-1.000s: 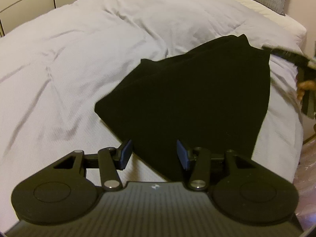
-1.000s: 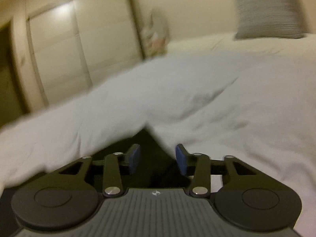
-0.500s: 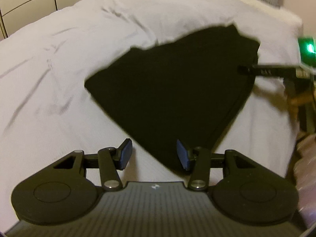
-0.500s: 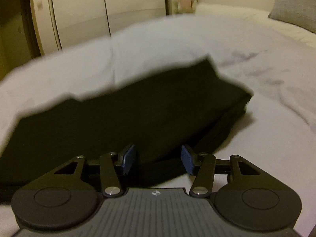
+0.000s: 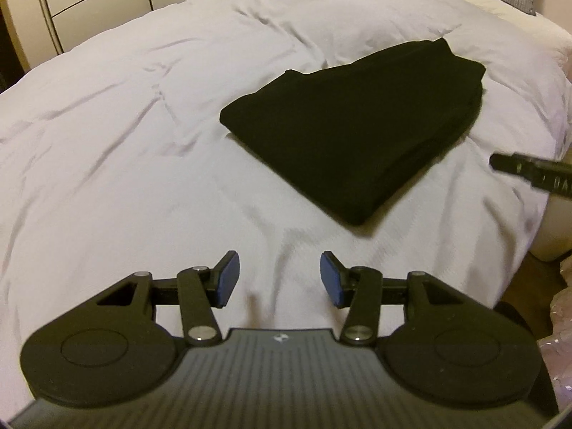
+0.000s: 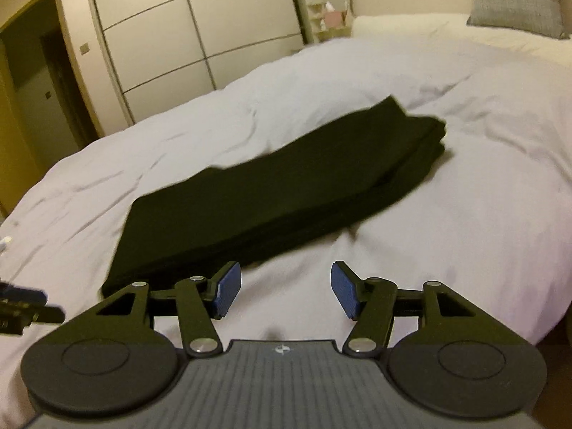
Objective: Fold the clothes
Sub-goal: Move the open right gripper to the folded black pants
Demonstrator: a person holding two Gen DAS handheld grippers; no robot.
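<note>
Both tongs stand spread and empty: left gripper [image 5: 275, 279] over bare white duvet [image 5: 125, 136], right gripper [image 6: 282, 289] likewise, its jaws having just been opening with nothing between them. Folded black garment [image 5: 357, 125] lies flat on the duvet at one o'clock from the left gripper, apart from both. Grey pillow [image 6: 518, 0] sits at two o'clock, wardrobe [image 6: 200, 35] at eleven.

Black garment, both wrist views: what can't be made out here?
- Black garment: type and fold count unreadable; uniformly dark in both views, far edge blurred in the right wrist view.
- Right gripper in the left wrist view: cut off by the frame edge, jaws unseen there.
- Pillow: cropped by the edge.
</note>
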